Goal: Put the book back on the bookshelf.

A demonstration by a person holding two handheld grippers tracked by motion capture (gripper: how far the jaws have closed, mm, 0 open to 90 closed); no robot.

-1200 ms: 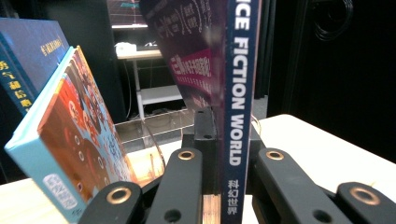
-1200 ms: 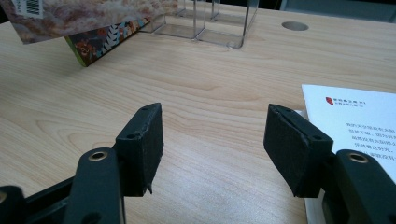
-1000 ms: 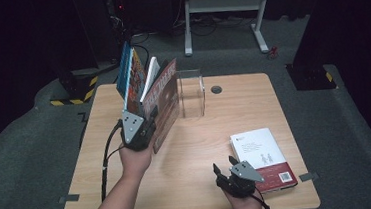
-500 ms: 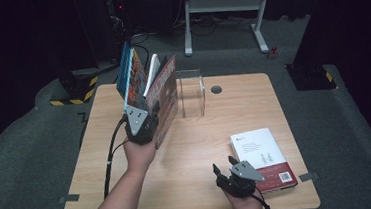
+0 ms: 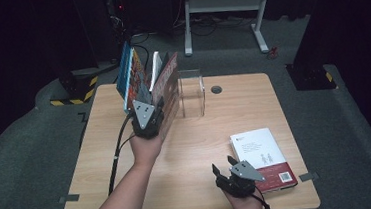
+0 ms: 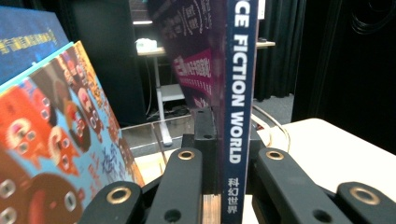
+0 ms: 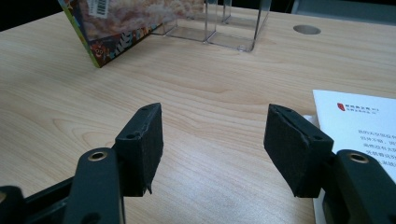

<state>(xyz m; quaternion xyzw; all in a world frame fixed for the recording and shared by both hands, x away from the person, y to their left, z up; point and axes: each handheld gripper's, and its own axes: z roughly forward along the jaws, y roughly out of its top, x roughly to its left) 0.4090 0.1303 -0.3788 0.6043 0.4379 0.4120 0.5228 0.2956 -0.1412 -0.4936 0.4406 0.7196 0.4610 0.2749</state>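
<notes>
"Science Fiction World" book (image 6: 239,93) stands upright (spine vertical), clamped by left gripper (image 5: 147,118) fingers.

You see the table (image 5: 234,105) lit bright from above while the room around it stays dark. Up close, the picture book (image 6: 51,140) looks blurry, and shadows are soft.

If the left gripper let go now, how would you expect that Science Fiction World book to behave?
The book looks thin, so it probably flexes. The left gripper clamps only its lower spine, and it leans toward the tilted books, so it would likely tip onto them.
</notes>
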